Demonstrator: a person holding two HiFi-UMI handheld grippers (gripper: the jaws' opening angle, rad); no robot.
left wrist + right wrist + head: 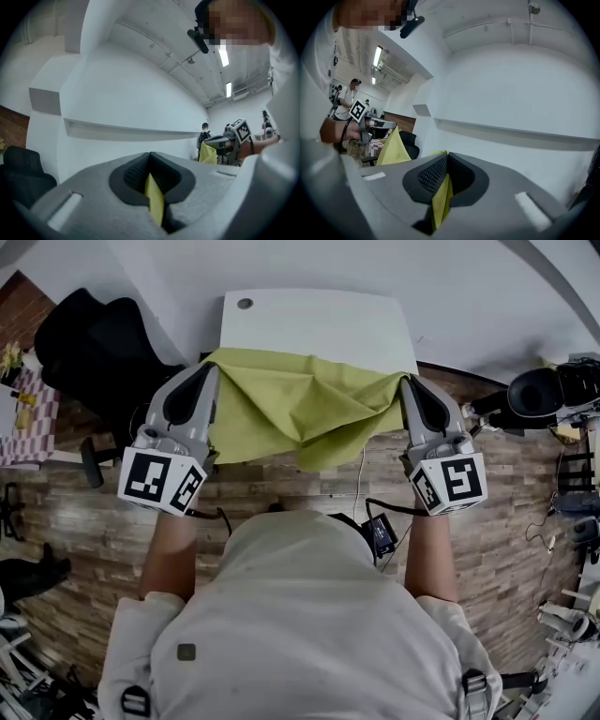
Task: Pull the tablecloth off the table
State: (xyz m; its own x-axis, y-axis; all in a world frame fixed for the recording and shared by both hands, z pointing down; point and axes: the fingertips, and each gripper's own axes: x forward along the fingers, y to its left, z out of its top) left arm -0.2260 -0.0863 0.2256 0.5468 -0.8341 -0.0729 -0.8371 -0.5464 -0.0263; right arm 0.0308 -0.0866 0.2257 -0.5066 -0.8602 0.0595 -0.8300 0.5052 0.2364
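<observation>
A: Head view?
B: Tablecloth (300,404) stretches side to side, left gripper (210,371) to right gripper (405,381). It's bunched over the desk's (319,320) near edge, middle sagging below it.
A: Gripper views?
B: Only they show the pinch. Both sets of jaws are pressed together on a yellow-green fold, no desk visible.

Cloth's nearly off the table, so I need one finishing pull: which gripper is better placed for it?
Marginally the left. Both the left gripper and right gripper are shut on the yellow-green fabric tablecloth, but its left side seems to reach farther onto the white table.
</observation>
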